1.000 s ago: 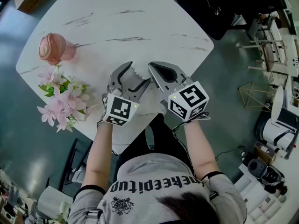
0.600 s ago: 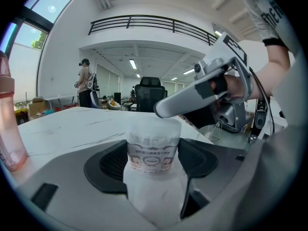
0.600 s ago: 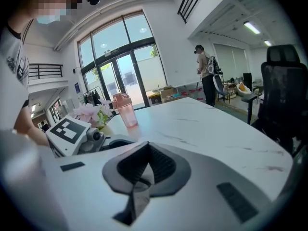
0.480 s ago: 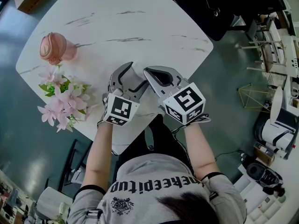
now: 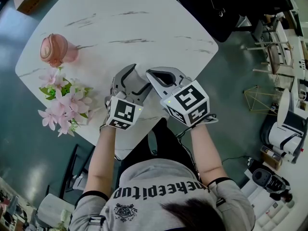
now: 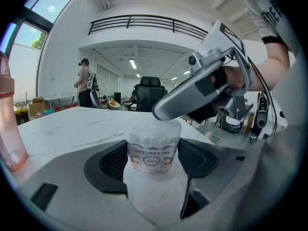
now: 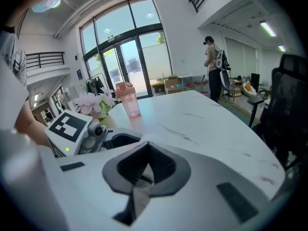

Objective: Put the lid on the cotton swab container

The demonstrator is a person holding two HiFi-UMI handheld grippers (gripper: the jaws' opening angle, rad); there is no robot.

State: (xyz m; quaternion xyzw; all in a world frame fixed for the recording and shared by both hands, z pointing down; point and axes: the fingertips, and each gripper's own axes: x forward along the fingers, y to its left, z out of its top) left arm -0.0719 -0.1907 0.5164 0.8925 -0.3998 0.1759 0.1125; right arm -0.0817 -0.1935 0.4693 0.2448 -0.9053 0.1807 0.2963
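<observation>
The cotton swab container [image 6: 151, 159], translucent white with a printed label, stands upright between the pads of my left gripper [image 6: 151, 170], which is shut on it near the table's front edge [image 5: 129, 80]. My right gripper [image 5: 153, 77] reaches in from the right, its tip directly over the container's top [image 6: 161, 114]. Its jaws are shut, with a thin pale sliver of the lid [image 7: 140, 179] between the pads. A translucent cap [image 6: 155, 128] shows at the container's top under that tip. In the head view the container is hidden by the grippers.
A pink bottle [image 5: 55, 49] stands at the left of the white marble table [image 5: 144, 18], with pink flowers [image 5: 62, 105] beside it. A black chair [image 5: 226, 8] is beyond the table's far right corner. A person [image 7: 214, 64] stands far off.
My right gripper has slid left and turned, and it now covers the container's top, which showed between the grippers a second ago. The left gripper has stayed put.
</observation>
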